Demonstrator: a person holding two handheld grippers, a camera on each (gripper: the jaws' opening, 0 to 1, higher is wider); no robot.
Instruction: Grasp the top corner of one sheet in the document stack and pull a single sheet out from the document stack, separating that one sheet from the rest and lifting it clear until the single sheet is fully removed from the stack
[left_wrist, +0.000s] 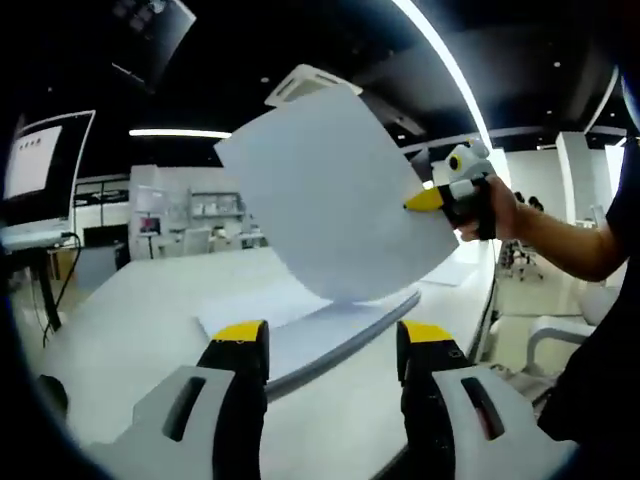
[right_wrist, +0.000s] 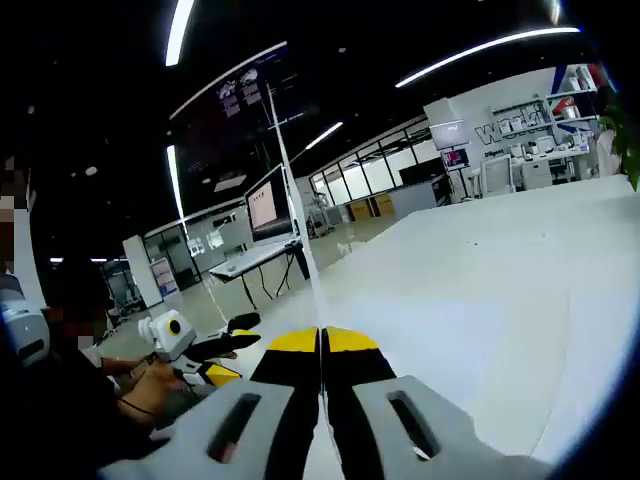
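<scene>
The white tabletop (left_wrist: 120, 340) carries the document stack (left_wrist: 300, 335), which lies flat just ahead of the left gripper (left_wrist: 332, 345). That gripper hangs low over the near edge of the stack with its jaws spread and nothing between them, probably placed there to steady the remaining pages if they start to drag along.

Above the stack, the single sheet (left_wrist: 325, 195) is raised in the air, curling, with its lower edge close over the pile; whether it clears the stack entirely is hard to tell. It is held high and by one corner so that it peels away without taking its neighbours with it.

The right gripper (left_wrist: 432, 198), held in the person's hand (left_wrist: 500, 205), is clamped on that corner of the sheet. In the right gripper view the jaws are pressed together on the paper, which appears edge-on as a thin pale line rising from between them (right_wrist: 300, 240).
</scene>
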